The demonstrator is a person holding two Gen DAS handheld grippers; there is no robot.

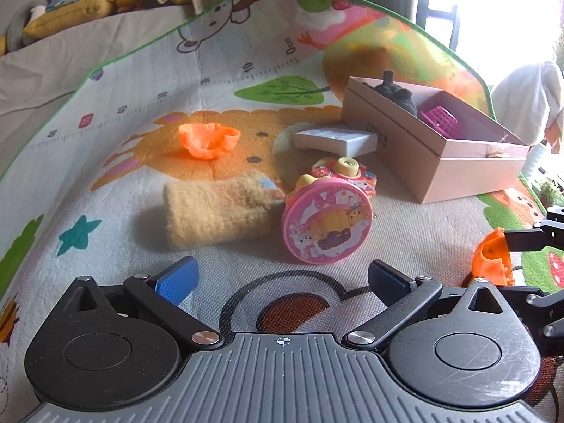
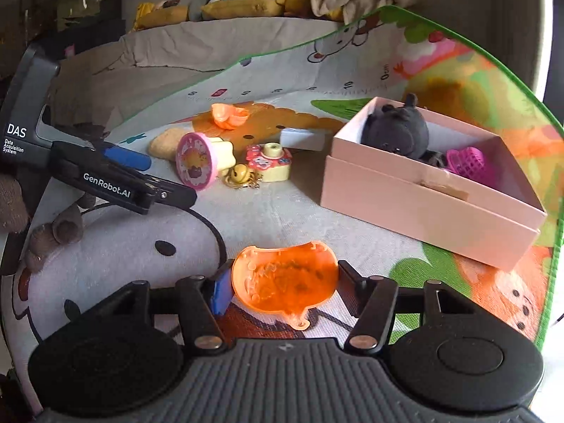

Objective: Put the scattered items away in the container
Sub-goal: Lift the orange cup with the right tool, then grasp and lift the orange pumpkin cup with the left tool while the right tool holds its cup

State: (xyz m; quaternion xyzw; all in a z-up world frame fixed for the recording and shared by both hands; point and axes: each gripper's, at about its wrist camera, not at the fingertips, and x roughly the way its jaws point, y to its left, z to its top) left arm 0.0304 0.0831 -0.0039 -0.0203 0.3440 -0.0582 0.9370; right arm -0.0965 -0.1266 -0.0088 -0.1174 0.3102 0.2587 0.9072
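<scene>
My right gripper point(image 2: 282, 282) is shut on an orange plastic shell half point(image 2: 283, 280), held just above the mat; it also shows at the right edge of the left wrist view point(image 1: 491, 257). My left gripper point(image 1: 282, 278) is open and empty, just in front of a pink round toy point(image 1: 328, 224). The pink box point(image 2: 423, 197) holds a dark plush point(image 2: 398, 134) and a magenta basket point(image 2: 469, 164). On the mat lie another orange shell half point(image 1: 208, 139), a yellow knitted sock point(image 1: 215, 208), a small toy camera point(image 1: 349, 169), a white box point(image 1: 335, 139) and a gold bell keychain point(image 2: 241, 176).
A colourful play mat point(image 1: 123, 176) covers the surface, its far edge curling up. Plush toys and a cloth point(image 2: 246, 0) sit on a ledge behind. The left gripper body point(image 2: 105, 176) reaches in from the left in the right wrist view.
</scene>
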